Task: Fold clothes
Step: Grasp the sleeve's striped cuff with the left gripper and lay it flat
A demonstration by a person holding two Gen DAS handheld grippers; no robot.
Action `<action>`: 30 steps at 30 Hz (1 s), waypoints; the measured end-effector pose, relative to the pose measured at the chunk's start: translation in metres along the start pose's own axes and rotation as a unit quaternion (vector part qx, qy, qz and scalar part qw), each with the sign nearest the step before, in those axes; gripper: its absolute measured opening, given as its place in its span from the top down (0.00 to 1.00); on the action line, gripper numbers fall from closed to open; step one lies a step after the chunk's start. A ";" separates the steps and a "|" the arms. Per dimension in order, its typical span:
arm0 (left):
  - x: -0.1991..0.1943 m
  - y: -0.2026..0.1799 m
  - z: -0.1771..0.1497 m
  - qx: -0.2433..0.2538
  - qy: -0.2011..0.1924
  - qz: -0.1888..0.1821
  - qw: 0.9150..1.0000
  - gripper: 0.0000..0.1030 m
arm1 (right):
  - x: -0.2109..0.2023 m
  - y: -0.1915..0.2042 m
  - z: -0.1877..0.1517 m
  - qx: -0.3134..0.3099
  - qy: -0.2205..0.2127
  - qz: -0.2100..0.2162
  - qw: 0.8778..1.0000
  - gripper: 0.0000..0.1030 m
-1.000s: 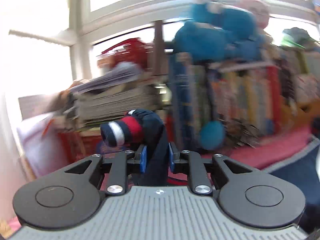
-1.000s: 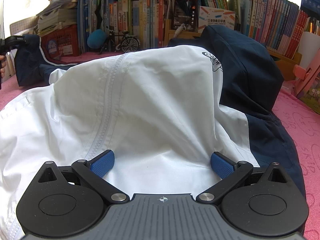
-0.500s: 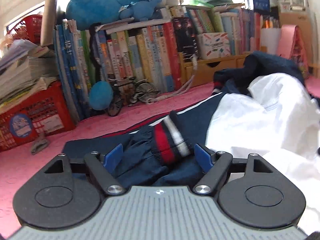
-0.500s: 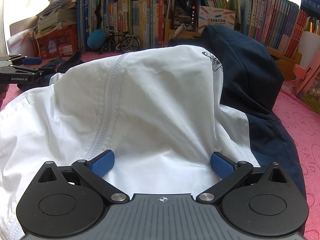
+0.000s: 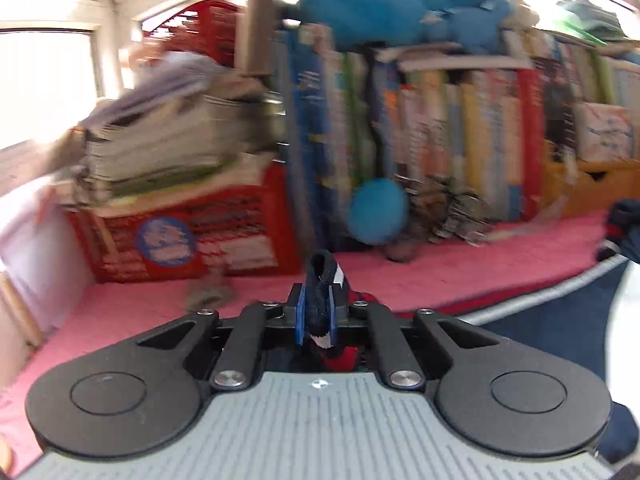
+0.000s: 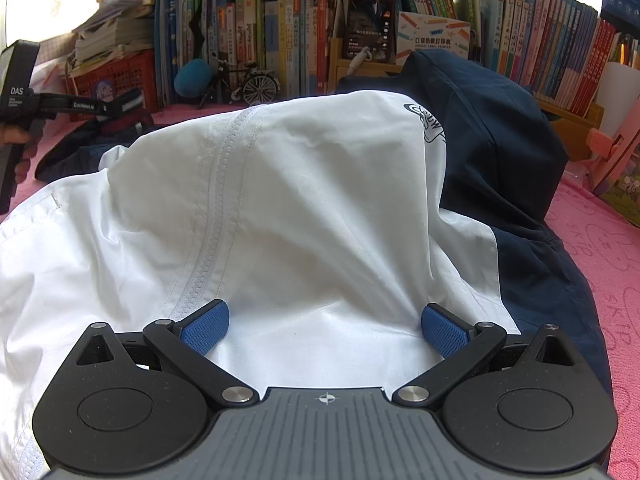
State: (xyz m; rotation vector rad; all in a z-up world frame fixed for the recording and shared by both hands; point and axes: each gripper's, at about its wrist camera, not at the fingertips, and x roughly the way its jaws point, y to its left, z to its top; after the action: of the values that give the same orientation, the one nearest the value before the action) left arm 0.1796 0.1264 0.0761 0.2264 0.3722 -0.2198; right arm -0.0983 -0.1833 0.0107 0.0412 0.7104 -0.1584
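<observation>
A white and navy jacket lies heaped on a pink mat, in front of a long row of books. The jacket is the landmark for everything below.

At the jacket's near edge, the right gripper is spread wide, its 2 blue pads resting against the white front panel on either side of a soft hump of cloth. It holds nothing. Its position looks suited to pinning the body of the jacket down, though whether it presses cannot be told. A white zip runs up the panel just left of the gripper's centre.

At the jacket's far left, the left gripper is closed tight on the sleeve cuff, a ribbed navy band with red and white stripes. The cuff stands up between the pads, a grip that gives control of the whole sleeve from its end. From the right wrist view, a hand grips that tool's handle, and the navy sleeve trails from it back to the jacket.

The left view is streaked with motion blur, so the tool is likely swinging. Beyond the cuff sit a red basket stacked with papers and a blue plush ball.

The jacket is bunched, not flat; whether the sleeve is being drawn out or carried inward cannot be told.
</observation>
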 end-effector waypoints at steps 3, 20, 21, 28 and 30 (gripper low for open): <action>0.018 0.067 0.014 -0.025 -0.004 0.101 0.995 0.89 | -0.003 0.005 0.002 -0.006 -0.004 -0.018 1.000 0.00; 0.085 0.204 -0.032 -0.197 0.100 0.195 0.956 0.91 | -0.028 0.216 0.061 -0.095 -0.027 0.147 0.984 0.00; 0.090 0.204 -0.035 -0.195 0.104 0.199 0.955 0.91 | -0.020 0.224 0.056 -0.096 -0.016 0.124 0.987 0.00; 0.095 0.211 -0.040 -0.207 0.106 0.214 0.949 0.90 | 0.017 0.235 0.040 -0.063 0.022 0.128 0.989 0.50; 0.078 0.201 -0.032 -0.200 0.092 0.197 0.955 0.89 | 0.018 0.247 0.046 -0.085 0.035 0.218 0.971 0.47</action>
State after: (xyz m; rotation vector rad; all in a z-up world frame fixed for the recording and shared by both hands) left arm 0.2909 0.3127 0.0528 -0.0828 0.5379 0.2726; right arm -0.0164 0.0545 0.0298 0.0383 0.7674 0.3277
